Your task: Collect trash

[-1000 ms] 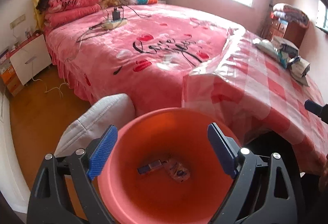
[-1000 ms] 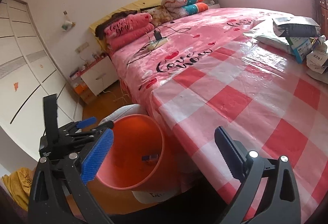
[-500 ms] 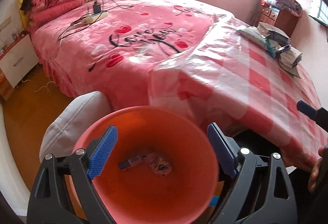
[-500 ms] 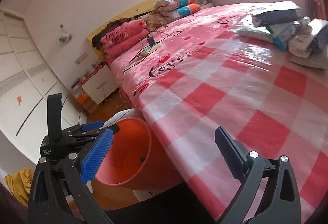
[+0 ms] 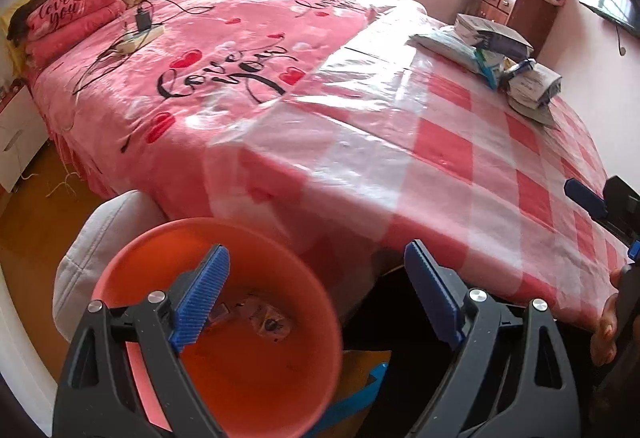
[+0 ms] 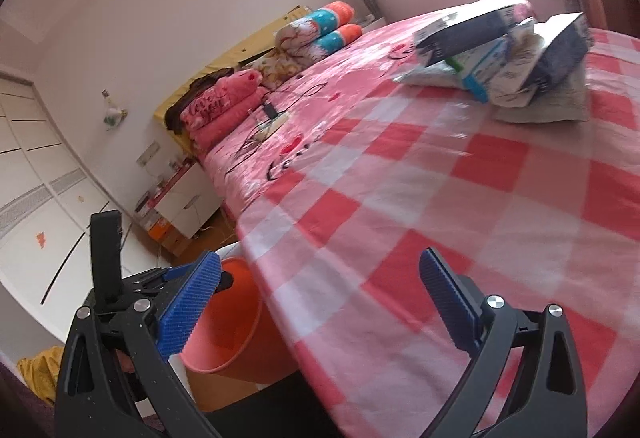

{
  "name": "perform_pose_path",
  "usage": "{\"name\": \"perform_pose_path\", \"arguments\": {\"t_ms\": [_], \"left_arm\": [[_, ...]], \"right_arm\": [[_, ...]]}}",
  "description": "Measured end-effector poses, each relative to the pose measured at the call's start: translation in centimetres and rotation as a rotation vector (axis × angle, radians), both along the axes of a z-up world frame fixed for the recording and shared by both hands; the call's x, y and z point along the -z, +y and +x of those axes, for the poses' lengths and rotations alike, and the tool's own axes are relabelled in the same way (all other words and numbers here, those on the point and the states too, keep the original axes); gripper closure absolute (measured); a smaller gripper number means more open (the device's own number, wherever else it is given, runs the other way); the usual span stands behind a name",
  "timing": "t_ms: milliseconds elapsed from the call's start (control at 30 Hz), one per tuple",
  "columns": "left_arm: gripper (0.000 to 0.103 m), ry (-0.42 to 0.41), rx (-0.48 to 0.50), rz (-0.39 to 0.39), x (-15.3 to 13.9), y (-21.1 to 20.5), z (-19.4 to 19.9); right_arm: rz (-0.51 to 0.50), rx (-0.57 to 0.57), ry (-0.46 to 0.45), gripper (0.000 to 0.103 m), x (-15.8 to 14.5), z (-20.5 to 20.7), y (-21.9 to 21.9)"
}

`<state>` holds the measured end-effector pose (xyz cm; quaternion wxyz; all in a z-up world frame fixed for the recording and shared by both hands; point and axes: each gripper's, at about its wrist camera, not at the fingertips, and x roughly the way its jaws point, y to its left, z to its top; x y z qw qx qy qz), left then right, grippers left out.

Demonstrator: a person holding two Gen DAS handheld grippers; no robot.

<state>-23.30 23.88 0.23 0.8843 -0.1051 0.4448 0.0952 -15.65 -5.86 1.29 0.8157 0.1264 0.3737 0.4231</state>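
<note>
On the far right of the checked cloth (image 6: 472, 197), the trash pile (image 6: 504, 53) lies well apart from both grippers: flattened cartons, a pale bag and crumpled packets heaped together, touching one another. From the right gripper (image 6: 320, 302) the pile sits ahead and a little right, across bare cloth. Its jaws stand wide apart with nothing between them. The left gripper (image 5: 316, 290) is just as wide and also empty; it hangs over the near left edge of the bed, above the orange bin (image 5: 224, 390) on the floor. A few scraps (image 5: 264, 322) already lie in the bottom of the bin.

By my judgement the right hand is the nearer one to the pile, since it is out over the cloth while the left is off the bed's corner by the bin. In the left view the pile (image 5: 496, 53) shows at the far right with its long run going roughly from far left to near right, the dark-edged carton (image 6: 468, 29) on top. The top carton's long side lies across the right gripper's line of reach, so a grip over its short width looks the likely way in, and the haul then goes back leftward to the bin.
</note>
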Motion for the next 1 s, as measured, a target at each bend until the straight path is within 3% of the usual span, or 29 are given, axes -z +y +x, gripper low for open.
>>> {"name": "perform_pose_path", "arguments": {"t_ms": [300, 500, 667, 800, 1000], "left_arm": [[0.013, 0.01, 0.052, -0.008, -1.7, -3.2, 3.8], [0.013, -0.081, 0.098, 0.001, -6.5, -6.2, 9.1], [0.013, -0.176, 0.102, -0.028, -11.3, -7.9, 16.3], [0.013, -0.189, 0.111, -0.03, -13.6, -9.0, 23.5], [0.014, -0.088, 0.112, 0.013, -13.6, -9.2, 36.2]], "right_arm": [[-0.011, 0.124, 0.076, 0.005, 1.2, 3.1, -4.5], [-0.019, 0.199, 0.058, 0.005, 0.8, 4.6, -7.7], [0.053, 0.215, 0.115, 0.005, 1.2, 5.8, -9.9], [0.101, 0.21, 0.147, 0.005, 1.4, 6.5, -11.0], [0.139, 0.219, 0.181, 0.005, 1.6, 7.3, -12.2]]}}
